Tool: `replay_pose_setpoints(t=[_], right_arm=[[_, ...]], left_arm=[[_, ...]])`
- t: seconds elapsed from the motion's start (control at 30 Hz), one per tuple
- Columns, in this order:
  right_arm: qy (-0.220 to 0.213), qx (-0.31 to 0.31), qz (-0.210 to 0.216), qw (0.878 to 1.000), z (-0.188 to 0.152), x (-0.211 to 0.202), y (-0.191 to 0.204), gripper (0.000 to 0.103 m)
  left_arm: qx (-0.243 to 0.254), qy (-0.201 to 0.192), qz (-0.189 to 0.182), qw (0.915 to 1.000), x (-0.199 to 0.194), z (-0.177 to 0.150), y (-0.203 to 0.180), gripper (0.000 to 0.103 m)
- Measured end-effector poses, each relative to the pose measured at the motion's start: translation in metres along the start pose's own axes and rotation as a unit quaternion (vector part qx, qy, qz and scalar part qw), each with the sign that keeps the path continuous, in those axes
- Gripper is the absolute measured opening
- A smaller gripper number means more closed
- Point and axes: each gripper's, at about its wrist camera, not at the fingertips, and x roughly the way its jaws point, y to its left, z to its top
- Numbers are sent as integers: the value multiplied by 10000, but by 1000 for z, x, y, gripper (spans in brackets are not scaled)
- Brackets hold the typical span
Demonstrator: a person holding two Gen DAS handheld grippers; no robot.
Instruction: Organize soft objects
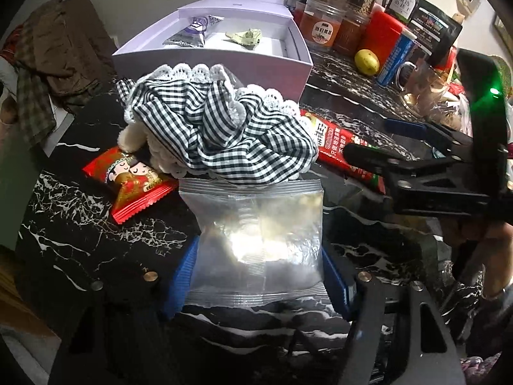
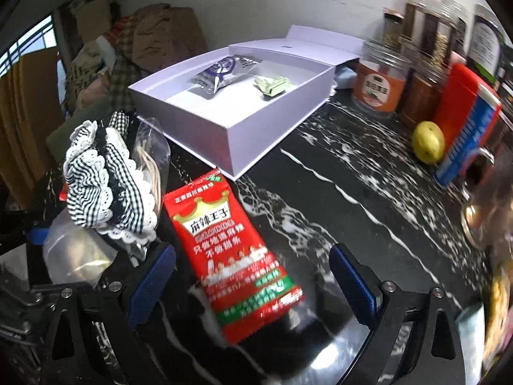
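In the left wrist view my left gripper (image 1: 256, 282) has its blue pads on both sides of a clear plastic packet (image 1: 256, 234) lying on the black marble table; the jaws look closed on it. A black-and-white checked scrunchie (image 1: 221, 128) with lace trim lies just beyond, and a small red cartoon packet (image 1: 134, 183) sits to its left. In the right wrist view my right gripper (image 2: 253, 282) is open, its pads either side of a long red snack packet (image 2: 234, 253). The open white box (image 2: 243, 118) holds a silver-purple packet (image 2: 221, 73) and a green wrapper (image 2: 272, 85).
Spice jars (image 2: 381, 80), a red tin (image 2: 465, 106), a yellow-green fruit (image 2: 428, 141) and a glass mug (image 1: 423, 86) crowd the right back of the table (image 2: 352, 173). A pile of clothes (image 1: 48, 64) lies at the left. A clear bag of sticks (image 2: 150, 160) lies beside the scrunchie.
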Motion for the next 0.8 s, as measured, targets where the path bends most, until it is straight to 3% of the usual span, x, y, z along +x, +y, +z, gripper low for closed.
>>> replay_pose_setpoints(t=[0.27,0.33,0.43,0.6,0.8], right_arm=[[238,-269,156,9992,-2,20,8,96],[191,-379,106,9990,-8,19,12,90],[147,-300,88,9994,-12,11,14,64],[139,-100,-50,9998,-26,-2,16,55],[233,260,-274,9990,-44,-17,16,53]], left_arm=[[-87,-39,-16,10000,-6,-3,6,71],[-88,-35,-16,10000,-6,-3,5,71],[-97,-43,-42,9999,-6,-4,4,71],[-125,-101,-57,9999,-10,-10,3,71],[-183,-139,-100,9997,-14,-16,2,71]])
